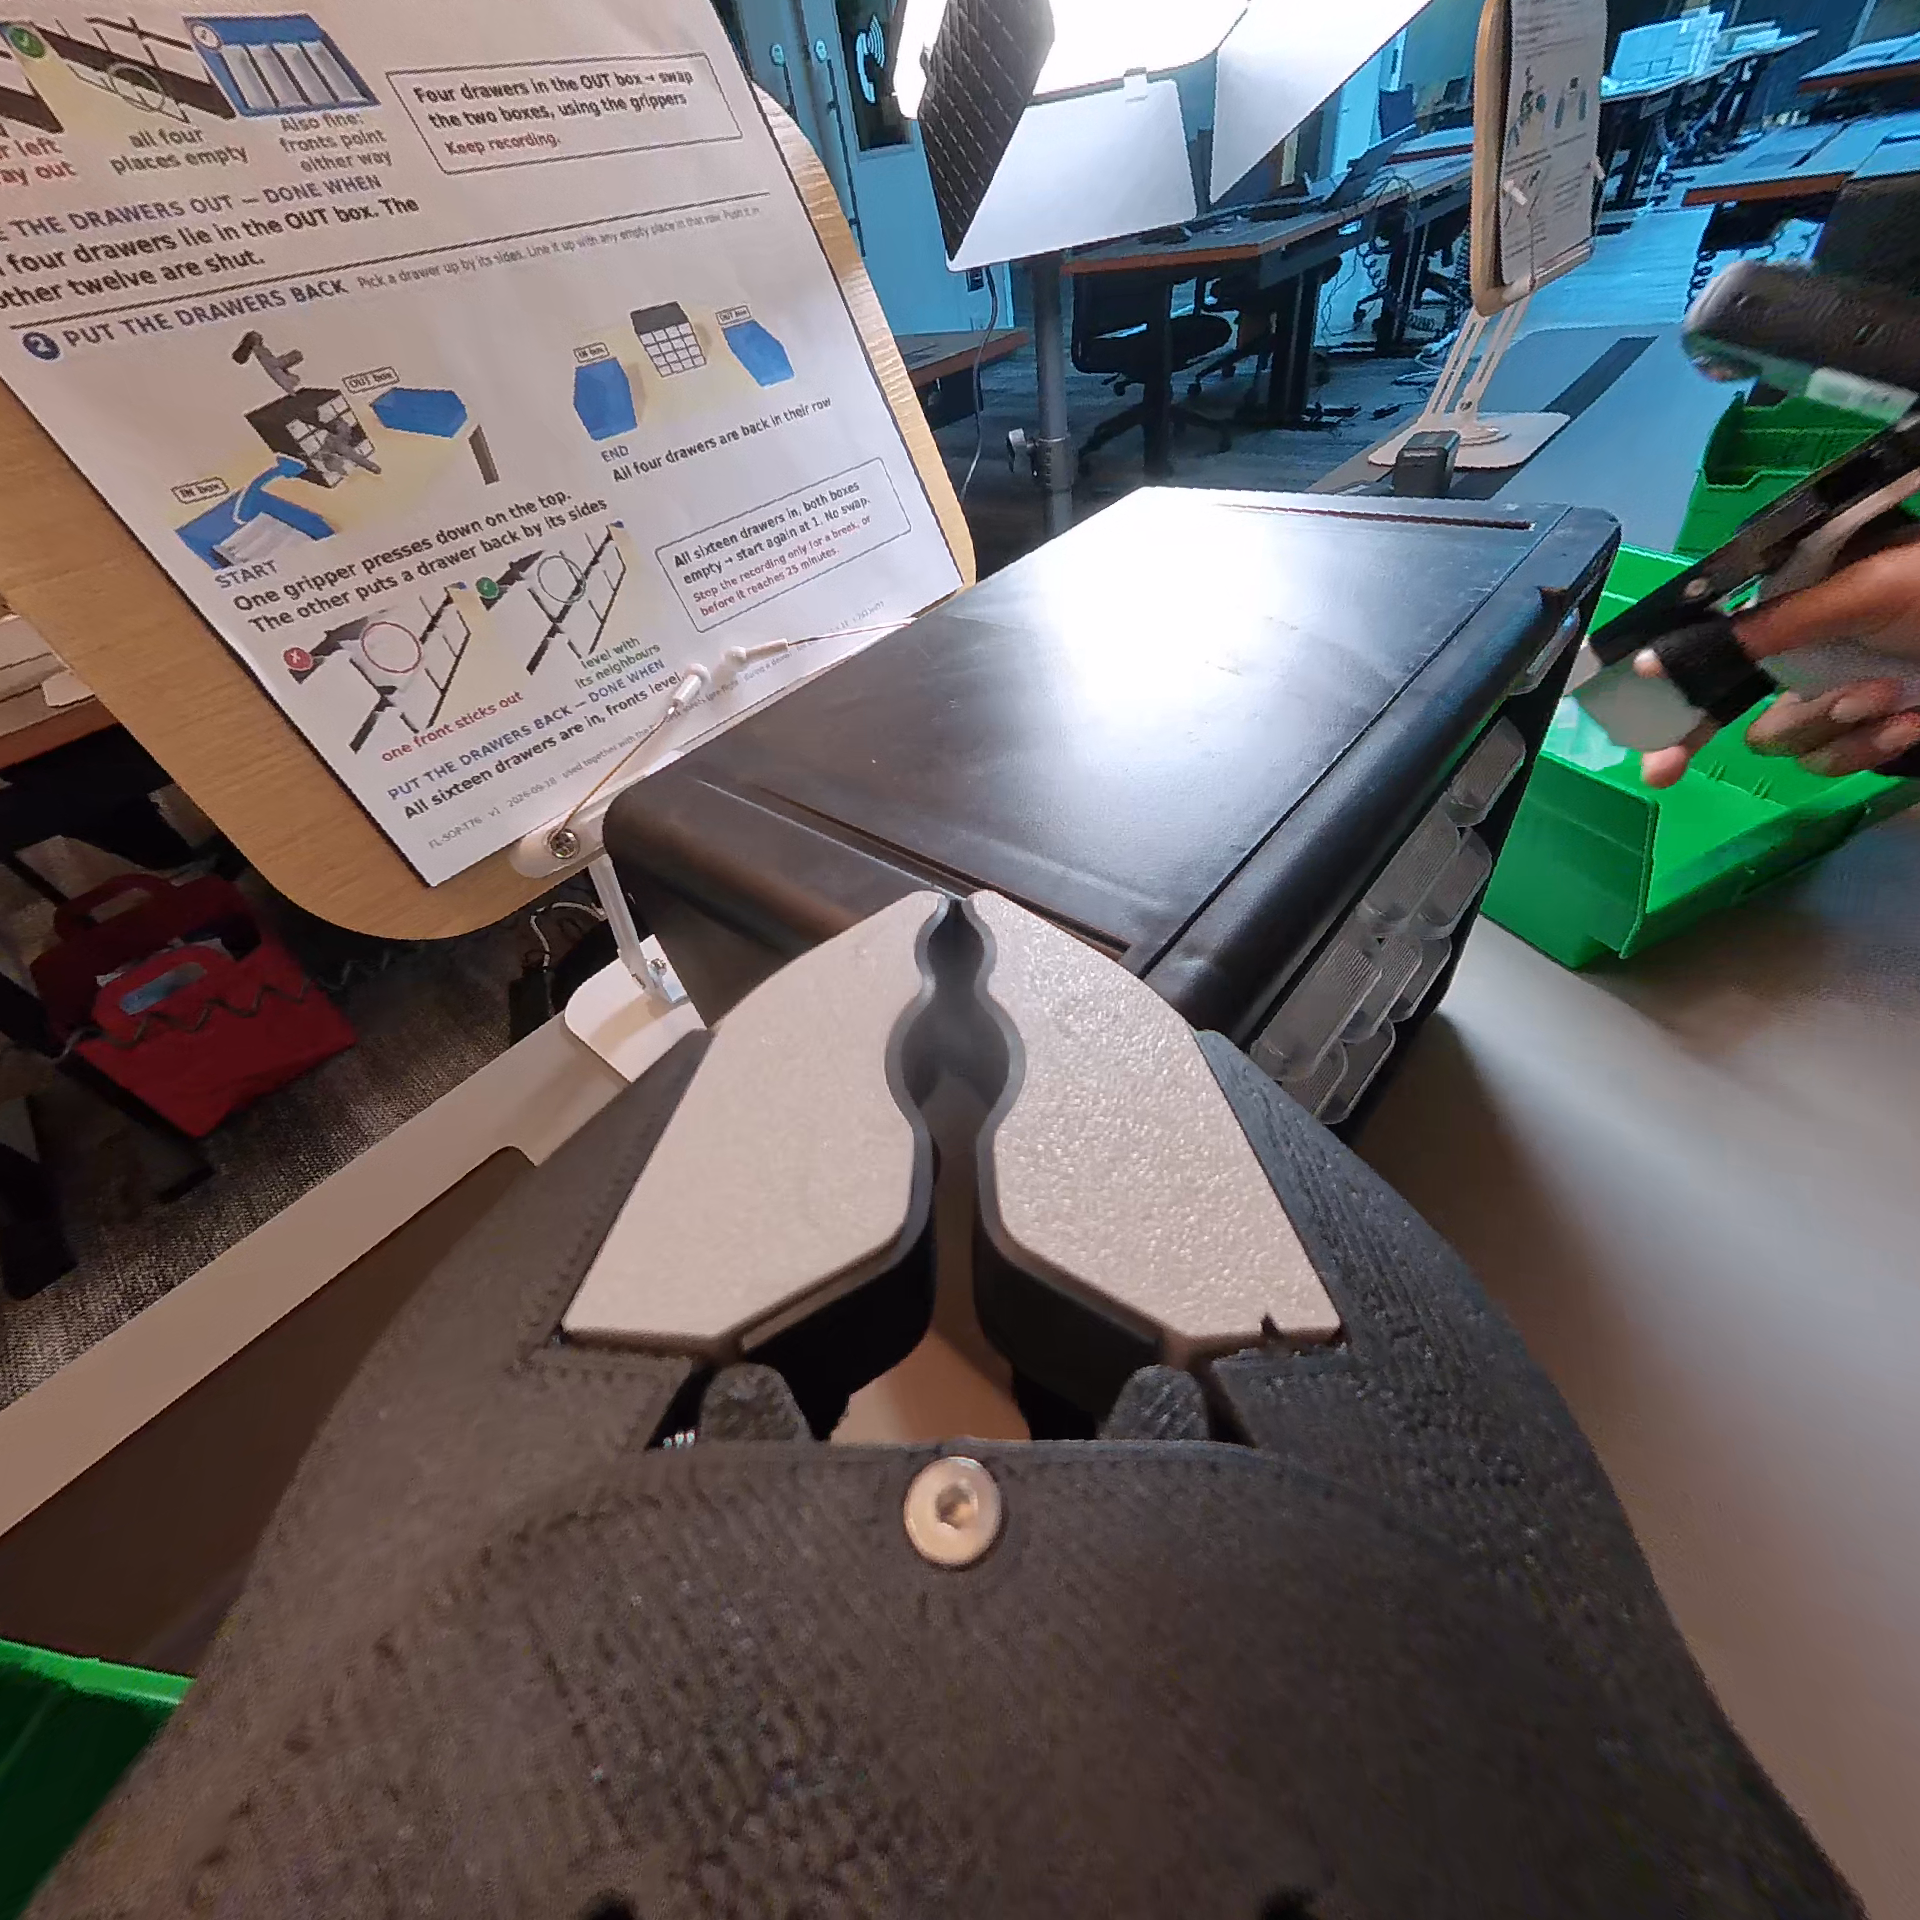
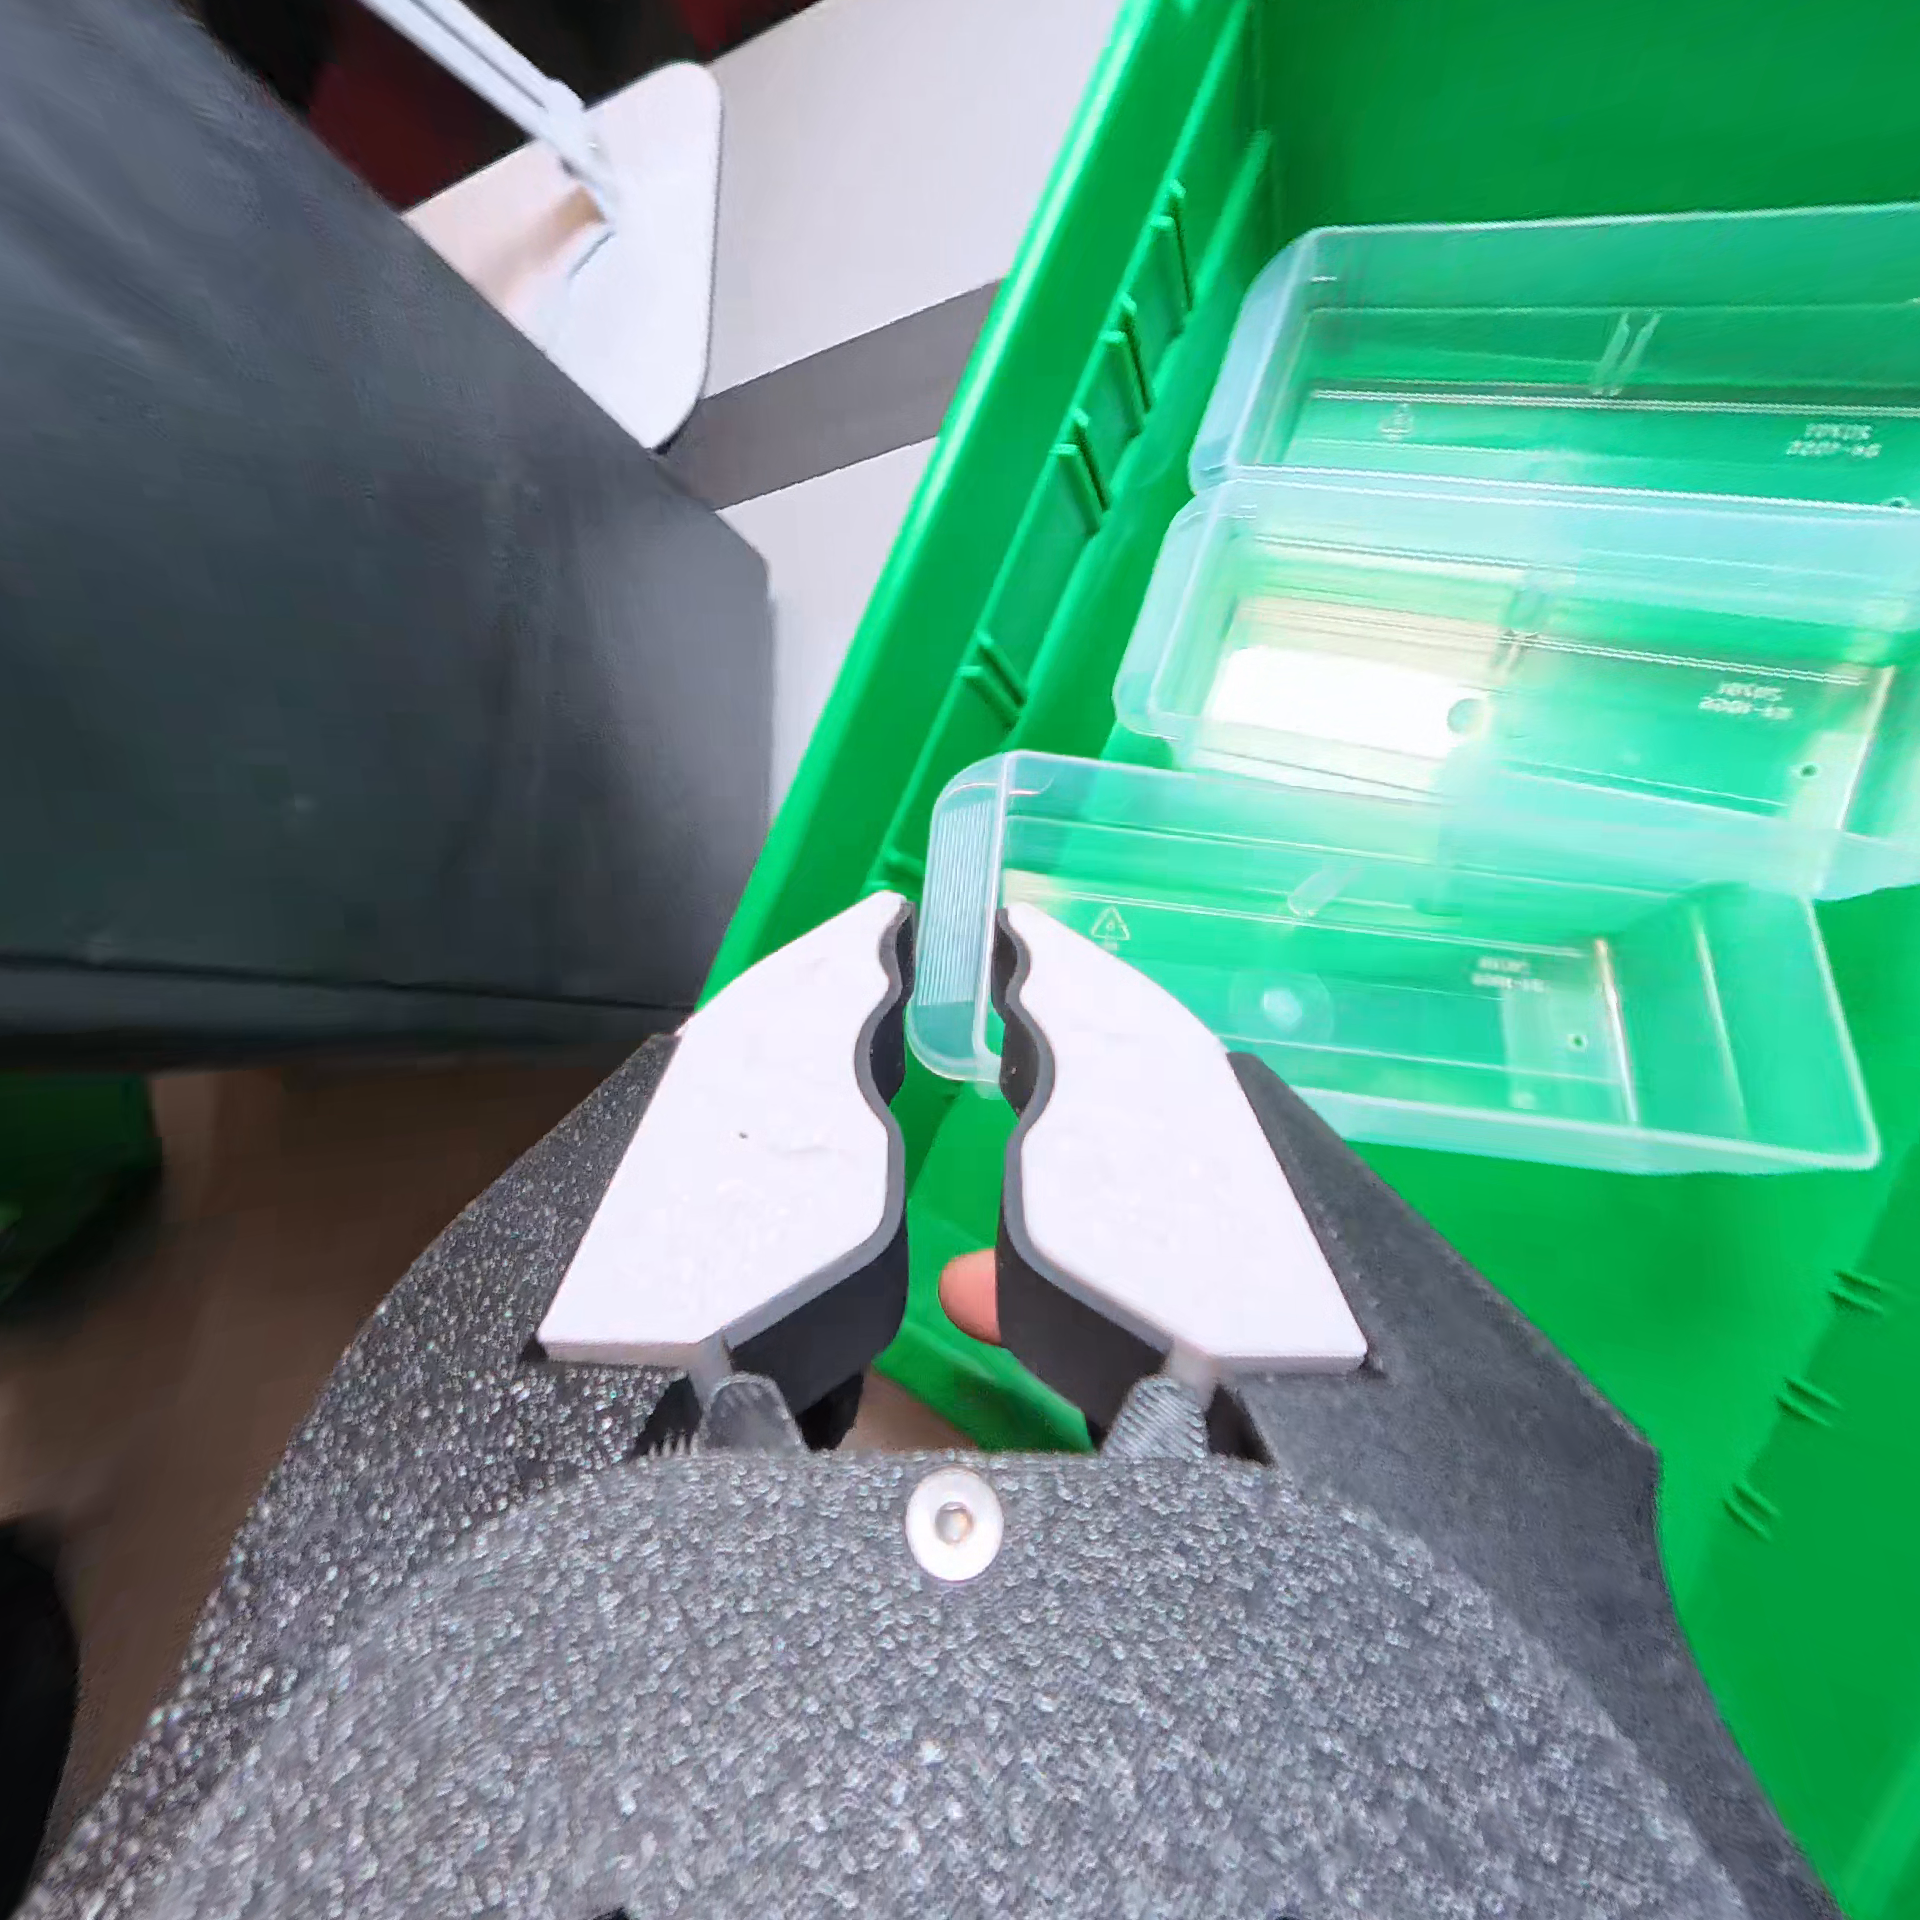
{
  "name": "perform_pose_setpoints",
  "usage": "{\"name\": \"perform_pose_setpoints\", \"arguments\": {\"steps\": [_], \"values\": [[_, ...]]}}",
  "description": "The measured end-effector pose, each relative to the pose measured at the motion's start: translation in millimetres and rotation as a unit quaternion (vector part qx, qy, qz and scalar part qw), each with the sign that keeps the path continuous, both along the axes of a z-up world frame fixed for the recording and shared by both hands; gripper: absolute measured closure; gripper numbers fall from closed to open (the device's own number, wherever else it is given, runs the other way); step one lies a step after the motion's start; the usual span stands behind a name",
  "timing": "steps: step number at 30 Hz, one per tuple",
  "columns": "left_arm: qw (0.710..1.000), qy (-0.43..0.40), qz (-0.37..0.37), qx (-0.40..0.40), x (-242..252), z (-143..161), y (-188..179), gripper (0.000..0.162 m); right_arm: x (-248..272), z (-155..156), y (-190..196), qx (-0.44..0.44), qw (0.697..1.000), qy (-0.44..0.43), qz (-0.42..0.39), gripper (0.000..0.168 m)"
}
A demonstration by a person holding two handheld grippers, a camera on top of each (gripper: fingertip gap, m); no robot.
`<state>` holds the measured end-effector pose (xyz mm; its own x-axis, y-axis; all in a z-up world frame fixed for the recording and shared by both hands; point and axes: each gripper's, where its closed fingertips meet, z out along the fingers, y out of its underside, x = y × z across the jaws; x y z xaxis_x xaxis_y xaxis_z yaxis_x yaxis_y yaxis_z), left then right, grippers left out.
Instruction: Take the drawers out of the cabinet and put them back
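The black cabinet (image 1: 1143, 707) stands on the table, its clear drawer fronts (image 1: 1403, 914) facing right. My left gripper (image 1: 956, 920) is shut and empty, its tips at the near left corner of the cabinet top. My right gripper (image 2: 951, 987) is shut on the front lip of a clear drawer (image 2: 1403, 997), held tilted over the green bin (image 2: 1039, 468). Two more clear drawers (image 2: 1558, 644) lie in that bin. The cabinet's dark side (image 2: 312, 623) is to the left of the right gripper. The right gripper and the hand holding it also show in the left wrist view (image 1: 1766, 623).
An instruction board (image 1: 416, 416) on a white stand (image 1: 623, 1008) rises left of the cabinet. A second green bin (image 1: 52, 1766) sits at the near left. The green bin (image 1: 1662, 831) stands right of the cabinet. A red bag (image 1: 197, 1008) lies on the floor past the table edge.
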<state>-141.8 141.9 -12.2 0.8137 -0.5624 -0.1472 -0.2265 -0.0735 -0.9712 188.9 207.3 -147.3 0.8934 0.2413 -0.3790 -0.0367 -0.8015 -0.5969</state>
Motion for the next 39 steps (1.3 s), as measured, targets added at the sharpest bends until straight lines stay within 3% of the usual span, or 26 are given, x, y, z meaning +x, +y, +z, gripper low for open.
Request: {"name": "perform_pose_setpoints", "arguments": {"steps": [11,15,19,22,24,26,28,34,39], "values": [[1.000,0.000,0.000,0.000,0,0,0,0.162,-2,-41,22,0.012,0.999,-0.045,-0.026,0.153],[1.000,-0.004,-0.002,0.000,0,0,0,0.162,-2,-40,23,0.008,1.000,-0.025,-0.016,0.153],[1.000,-0.007,-0.004,-0.001,0,0,0,0.162,-2,-19,23,0.029,0.999,0.037,-0.016,0.151],[1.000,-0.009,-0.004,-0.001,0,0,0,0.162,-14,37,19,0.148,0.983,0.112,0.016,0.151],[1.000,-0.010,-0.004,-0.001,0,0,0,0.162,-28,85,2,0.269,0.954,0.105,0.077,0.152],[1.000,-0.012,-0.004,-0.001,0,0,1,0.162,-46,119,-21,0.380,0.913,0.028,0.148,0.152],[1.000,-0.012,-0.002,-0.001,0,0,1,0.162,-67,133,-45,0.458,0.860,-0.075,0.213,0.152],[1.000,-0.007,0.003,0.002,-1,0,1,0.162,-113,109,-76,0.576,0.665,-0.370,0.298,0.156],[1.000,-0.005,0.003,0.002,-1,0,0,0.162,-128,111,-70,0.629,0.578,-0.451,0.258,0.156]]}}
